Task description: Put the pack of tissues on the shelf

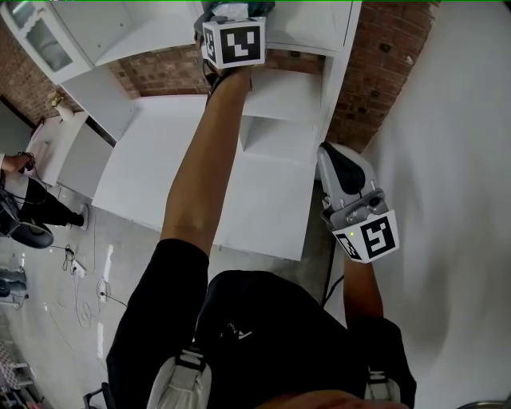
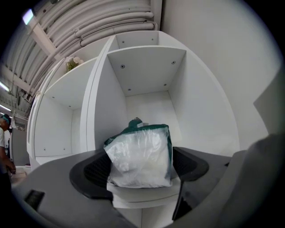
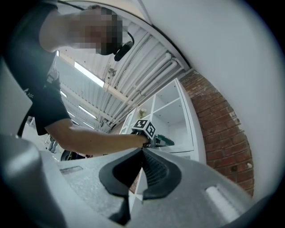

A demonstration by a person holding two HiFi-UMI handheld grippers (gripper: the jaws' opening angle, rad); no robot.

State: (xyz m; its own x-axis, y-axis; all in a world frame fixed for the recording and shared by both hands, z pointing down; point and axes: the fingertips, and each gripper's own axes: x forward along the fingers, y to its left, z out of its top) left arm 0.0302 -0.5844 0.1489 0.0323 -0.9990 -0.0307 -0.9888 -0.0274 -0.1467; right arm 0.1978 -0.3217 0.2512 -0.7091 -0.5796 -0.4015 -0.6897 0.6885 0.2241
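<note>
The pack of tissues [image 2: 141, 156], clear plastic with a dark green top, stands on the front edge of a white shelf board [image 2: 147, 195] in an open compartment of the white shelf unit [image 2: 111, 102]. My left gripper [image 2: 140, 168] is open, with a jaw on each side of the pack and a slim gap at the left pad [image 2: 95, 169]. In the head view the left gripper [image 1: 231, 20] reaches up to the shelf [image 1: 279, 96] on an outstretched arm. The right gripper [image 1: 331, 152] hangs lower at the right, shut and empty; its own view shows the pack [image 3: 165, 141] ahead of the left gripper [image 3: 153, 139].
A brick wall [image 1: 383, 56] stands behind the shelf unit and a white wall [image 1: 455, 160] runs along the right. Neighbouring compartments [image 2: 58, 116] lie to the left. Another person [image 1: 20, 192] and cables [image 1: 76, 275] are on the floor at the far left.
</note>
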